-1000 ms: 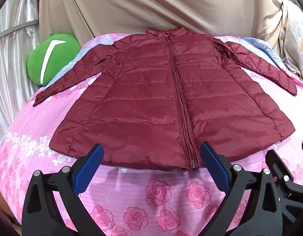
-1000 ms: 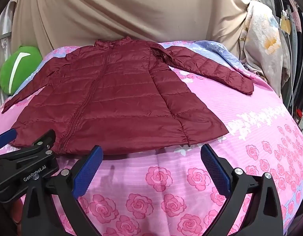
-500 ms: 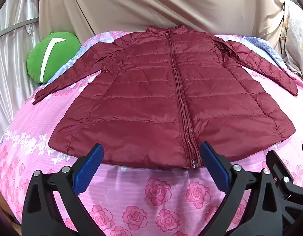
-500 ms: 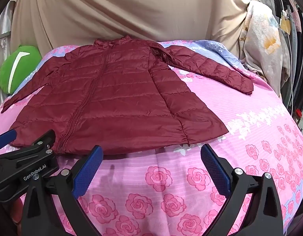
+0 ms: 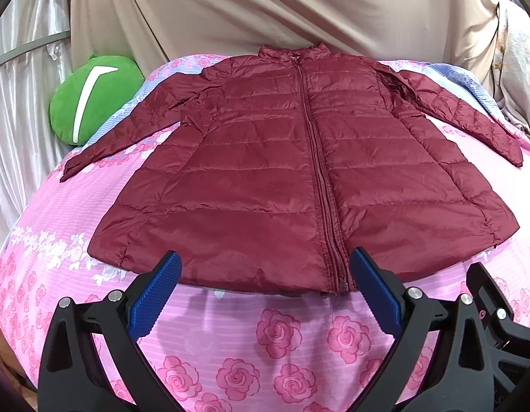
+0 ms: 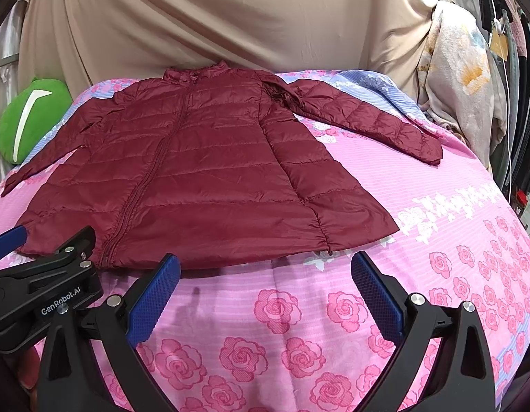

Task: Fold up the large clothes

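A maroon quilted jacket lies spread flat, front up and zipped, on a bed covered by a pink rose-print sheet. Its collar points toward the far beige drape; its hem faces the cameras. Both sleeves stretch outward, the one on the left angling down toward the sheet's edge, the one on the right reaching toward a pile of pale floral fabric.

The left gripper hovers just short of the hem, its jaws spread wide and holding nothing. Its blue pads flank the bottom end of the zipper, which sits close to the right-hand pad. In the right wrist view, the left gripper's black body, marked GenRobot.AI, shows at the lower left, above the hem corner there.

The right gripper hangs over bare sheet near the hem's right half, jaws likewise wide apart and empty, with a strip of pink sheet between its pads and the cloth. The jacket's right hem corner lies beyond its right finger.

A green cushion with a white stripe rests against the silvery curtain at the bed's far left, near the left sleeve. Dark garments hang at the right wrist view's far right edge.
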Demonstrator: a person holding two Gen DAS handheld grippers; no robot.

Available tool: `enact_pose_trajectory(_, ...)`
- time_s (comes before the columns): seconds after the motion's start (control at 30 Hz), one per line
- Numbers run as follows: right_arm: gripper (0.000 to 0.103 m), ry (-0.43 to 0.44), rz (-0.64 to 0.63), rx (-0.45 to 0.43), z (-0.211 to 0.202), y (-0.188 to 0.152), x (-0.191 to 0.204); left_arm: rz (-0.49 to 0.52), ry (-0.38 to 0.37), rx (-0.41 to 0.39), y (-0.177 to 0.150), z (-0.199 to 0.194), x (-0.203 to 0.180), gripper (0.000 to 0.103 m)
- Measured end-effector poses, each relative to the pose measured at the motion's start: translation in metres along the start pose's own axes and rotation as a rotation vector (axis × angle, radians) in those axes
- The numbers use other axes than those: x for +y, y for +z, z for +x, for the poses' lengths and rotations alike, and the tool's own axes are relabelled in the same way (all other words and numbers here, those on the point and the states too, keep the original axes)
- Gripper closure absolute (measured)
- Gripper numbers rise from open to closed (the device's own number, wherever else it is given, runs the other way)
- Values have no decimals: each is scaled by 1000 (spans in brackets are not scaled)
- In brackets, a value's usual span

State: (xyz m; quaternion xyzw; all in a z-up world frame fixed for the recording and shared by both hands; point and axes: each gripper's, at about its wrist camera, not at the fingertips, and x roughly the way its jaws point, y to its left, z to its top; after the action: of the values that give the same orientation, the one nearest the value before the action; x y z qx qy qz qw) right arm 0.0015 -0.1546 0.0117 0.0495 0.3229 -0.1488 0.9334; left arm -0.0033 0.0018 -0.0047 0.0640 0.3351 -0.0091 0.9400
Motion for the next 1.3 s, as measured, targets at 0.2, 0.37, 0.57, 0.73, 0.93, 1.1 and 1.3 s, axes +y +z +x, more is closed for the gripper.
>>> enact_pose_trajectory(0.2, 5, 0, -1, 2, 0, -2, 0, -5, 2, 7, 0, -1, 2, 7)
enact_pose_trajectory(0.37, 5, -1, -2, 2, 0, -2, 1, -7, 2, 9, -1, -1, 3, 7)
enact_pose_trajectory(0.57, 5, -3, -2, 3, 0, -2, 2, -7, 2, 10, -1, 0, 3, 7)
enact_pose_trajectory(0.73, 5, -2, 0, 4, 1, -3, 0, -8, 2, 9, -3, 0, 4, 7)
enact_pose_trajectory(0.93, 5, -2, -1, 5, 1, -3, 0, -7, 3, 11, -4, 0, 4, 7)
enact_pose_trajectory(1.1, 5, -3, -2, 5, 2, -3, 1, -6, 3, 12, -5, 0, 4, 7)
enact_pose_trajectory(1.3, 5, -3, -2, 7, 1, -4, 1, -7, 3, 14, -7, 1, 4, 7)
